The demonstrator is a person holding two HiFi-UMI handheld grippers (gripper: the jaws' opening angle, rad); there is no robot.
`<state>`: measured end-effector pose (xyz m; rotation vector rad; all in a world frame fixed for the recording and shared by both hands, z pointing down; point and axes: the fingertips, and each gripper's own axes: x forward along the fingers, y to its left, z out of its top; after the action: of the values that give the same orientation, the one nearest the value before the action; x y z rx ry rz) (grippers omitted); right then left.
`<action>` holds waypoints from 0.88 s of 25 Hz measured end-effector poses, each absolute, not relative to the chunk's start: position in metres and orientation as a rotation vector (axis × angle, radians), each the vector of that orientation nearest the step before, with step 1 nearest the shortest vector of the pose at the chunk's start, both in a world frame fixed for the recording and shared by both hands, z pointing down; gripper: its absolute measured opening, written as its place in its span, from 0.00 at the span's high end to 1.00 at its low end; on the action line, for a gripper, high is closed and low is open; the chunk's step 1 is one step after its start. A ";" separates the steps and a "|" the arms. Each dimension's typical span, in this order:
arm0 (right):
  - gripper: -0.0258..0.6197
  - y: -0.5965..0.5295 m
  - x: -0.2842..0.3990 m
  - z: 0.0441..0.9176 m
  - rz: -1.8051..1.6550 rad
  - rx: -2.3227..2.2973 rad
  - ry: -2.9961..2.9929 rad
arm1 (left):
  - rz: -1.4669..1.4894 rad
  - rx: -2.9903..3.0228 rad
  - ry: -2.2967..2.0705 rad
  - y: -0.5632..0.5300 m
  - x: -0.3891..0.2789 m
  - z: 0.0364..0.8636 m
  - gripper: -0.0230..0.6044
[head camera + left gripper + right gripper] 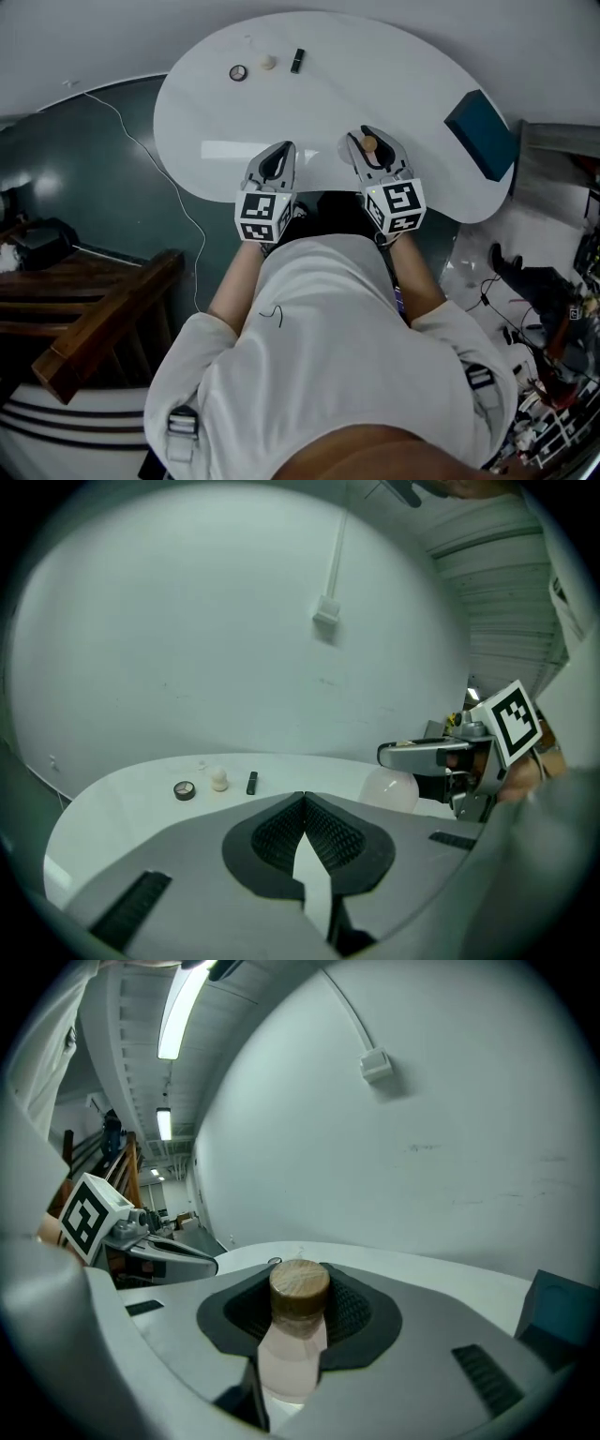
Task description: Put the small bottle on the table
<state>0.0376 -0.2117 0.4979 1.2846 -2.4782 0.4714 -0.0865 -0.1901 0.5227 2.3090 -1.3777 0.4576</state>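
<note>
The small bottle (pixel 292 1354) is pale pink with a round wooden cap (pixel 300 1286). It stands upright between the pads of my right gripper (pixel 301 1309), which is shut on it below the cap. In the head view the right gripper (pixel 369 142) holds the bottle (pixel 369 144) over the near edge of the white table (pixel 375 56). My left gripper (pixel 278 152) hovers beside it to the left, shut with nothing between its tips. In the left gripper view my left gripper (pixel 303 802) has its tips touching, and the bottle (pixel 390 789) shows at the right.
At the table's far side lie a small dark ring (pixel 238 72), a pale knob (pixel 269 63) and a short black piece (pixel 297 60). A teal box (pixel 480 131) sits at the right end. A wooden bench (pixel 103 309) and a cable (pixel 150 159) are on the floor to the left.
</note>
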 end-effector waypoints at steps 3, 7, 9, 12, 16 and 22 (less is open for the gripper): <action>0.78 -0.239 0.038 0.508 0.478 1.231 -2.482 | 0.460 2.257 -1.396 -0.207 -0.085 0.534 0.94; 0.78 -0.267 0.033 0.524 0.494 1.171 -2.482 | 0.472 2.191 -1.431 -0.221 -0.092 0.549 0.94; 0.78 -0.280 0.029 0.532 0.499 1.141 -2.480 | 0.477 2.161 -1.448 -0.226 -0.097 0.555 0.94; 0.78 -0.296 0.021 0.545 0.502 1.087 -2.479 | 0.481 2.116 -1.473 -0.231 -0.104 0.565 0.94; 0.78 -0.312 0.006 0.560 0.498 1.001 -2.479 | 0.477 2.052 -1.506 -0.233 -0.114 0.575 0.94; 0.78 -0.330 -0.011 0.580 0.490 0.916 -2.467 | 0.478 1.973 -1.558 -0.233 -0.133 0.589 0.94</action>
<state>-0.0111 -0.3297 0.5802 0.9162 -2.4668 0.4900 -0.1332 -0.2326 0.5887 1.9727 -1.5582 0.4779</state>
